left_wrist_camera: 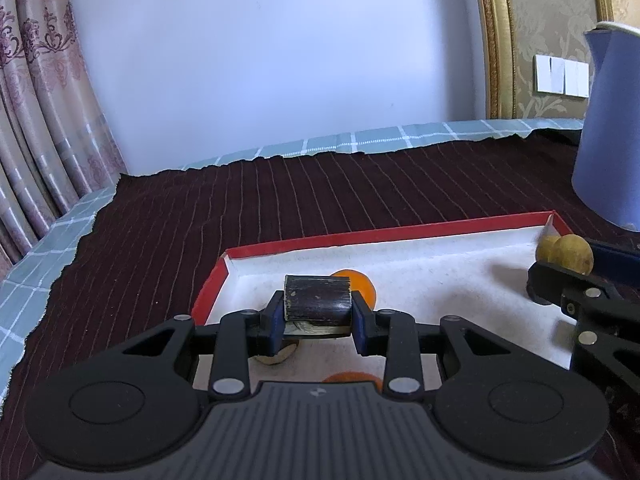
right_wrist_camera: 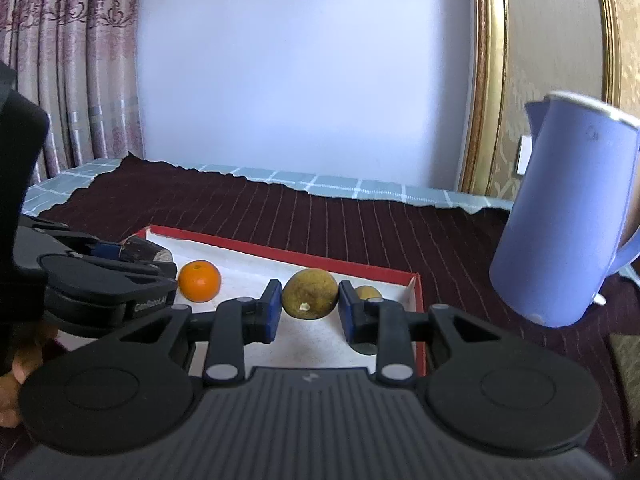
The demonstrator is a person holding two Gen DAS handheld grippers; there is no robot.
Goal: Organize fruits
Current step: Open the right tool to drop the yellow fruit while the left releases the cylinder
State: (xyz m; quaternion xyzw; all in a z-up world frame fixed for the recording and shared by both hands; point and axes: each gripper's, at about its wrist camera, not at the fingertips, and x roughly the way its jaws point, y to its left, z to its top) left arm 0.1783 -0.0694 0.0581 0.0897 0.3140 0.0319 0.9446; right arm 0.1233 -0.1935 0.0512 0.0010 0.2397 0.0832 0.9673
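- Left wrist view showed the left gripper (left_wrist_camera: 318, 312) clenched on a dark sugarcane piece (left_wrist_camera: 318, 300), a short cylinder whose long axis ran crosswise between the blue pads, its cut ends against them.
- That piece hung over the near-left part of the red-rimmed tray (left_wrist_camera: 384, 234), with an orange (left_wrist_camera: 362, 282) just behind it on the tray's white floor and a second orange (left_wrist_camera: 352, 377) partly hidden below the gripper body.
- Right wrist view showed the right gripper (right_wrist_camera: 310, 306) grasping a yellow-green round fruit (right_wrist_camera: 309, 293), its pale stem scar turned toward the camera and slightly down.
- This fruit sat over the right half of the tray (right_wrist_camera: 416, 300); a smaller yellow-green fruit (right_wrist_camera: 368, 293) lay behind the right pad near the tray's right corner.
- Both grippers pointed forward and downward over the tray, side by side, the left one near the tray's left end.
- A blue kettle (right_wrist_camera: 568, 220) stood on the dark striped cloth (right_wrist_camera: 360, 224) just right of the tray.
- A person's hand (right_wrist_camera: 16, 380) showed at the left edge, beneath the left gripper.
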